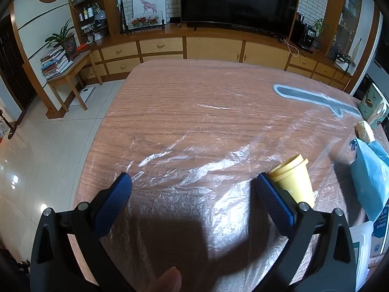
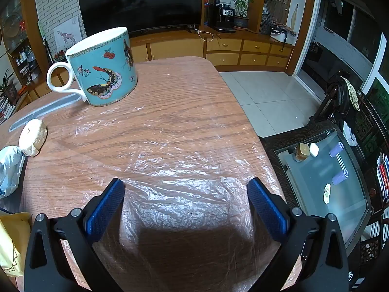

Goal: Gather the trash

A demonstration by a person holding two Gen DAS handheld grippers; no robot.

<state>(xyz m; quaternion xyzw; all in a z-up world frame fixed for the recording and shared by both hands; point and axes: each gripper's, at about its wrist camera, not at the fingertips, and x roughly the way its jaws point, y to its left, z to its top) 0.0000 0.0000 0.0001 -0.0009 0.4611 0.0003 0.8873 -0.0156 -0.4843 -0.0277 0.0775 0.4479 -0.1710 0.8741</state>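
- The left hand-held gripper (image 1: 194, 182) is spread wide and grasps nothing; the yellow cup (image 1: 294, 180) lies at lower right of the frame, just behind its right finger.
- The right hand-held gripper (image 2: 186, 187) is likewise released over the plastic-covered tabletop (image 2: 170, 126); the wrapped bun (image 2: 32, 137) and crumpled blue bag (image 2: 9, 170) sit well apart at the left edge.
- The bag is cut off by the frame.
- One butterfly mug (image 2: 102, 69) stands upper left.
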